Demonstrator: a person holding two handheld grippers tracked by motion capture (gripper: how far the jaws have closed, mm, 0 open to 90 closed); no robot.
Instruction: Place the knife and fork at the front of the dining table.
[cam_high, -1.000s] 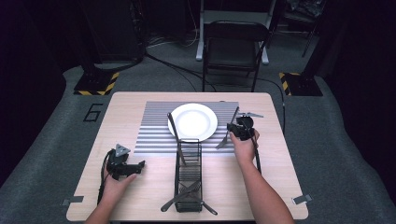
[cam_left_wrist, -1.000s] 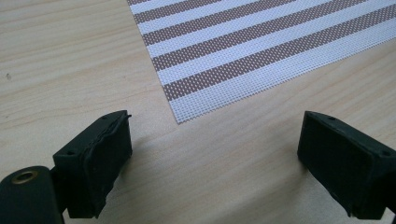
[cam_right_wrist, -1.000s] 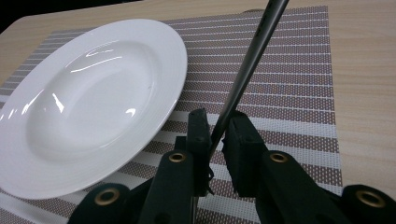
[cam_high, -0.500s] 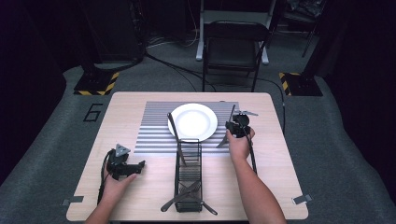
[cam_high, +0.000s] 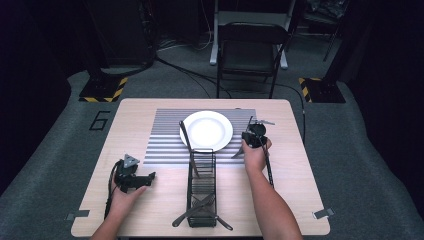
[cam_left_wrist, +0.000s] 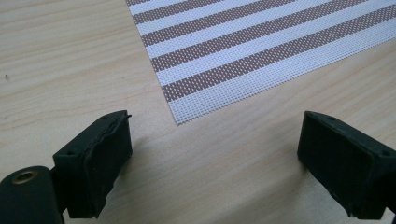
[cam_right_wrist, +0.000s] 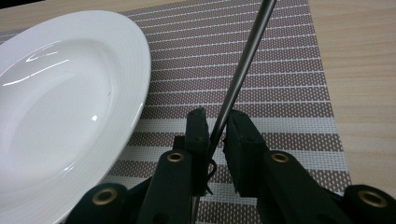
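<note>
Dark room, grey carpet floor (cam_high: 350, 165). Black folding chair (cam_high: 250, 55) beyond the wooden table (cam_high: 295, 200). Yellow-black hazard-striped bases (cam_high: 102, 92) at both far corners; cables (cam_high: 185, 72) on floor.

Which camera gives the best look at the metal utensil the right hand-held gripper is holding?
The right gripper view: the utensil handle is close up, clamped between the jaws beside the plate. The high view shows it as a thin sliver by the right hand-held gripper.

Left tongs (cam_high: 150, 176) gaping wide, low and level, right tongs (cam_right_wrist: 215, 128) nearly closed, raised
</note>
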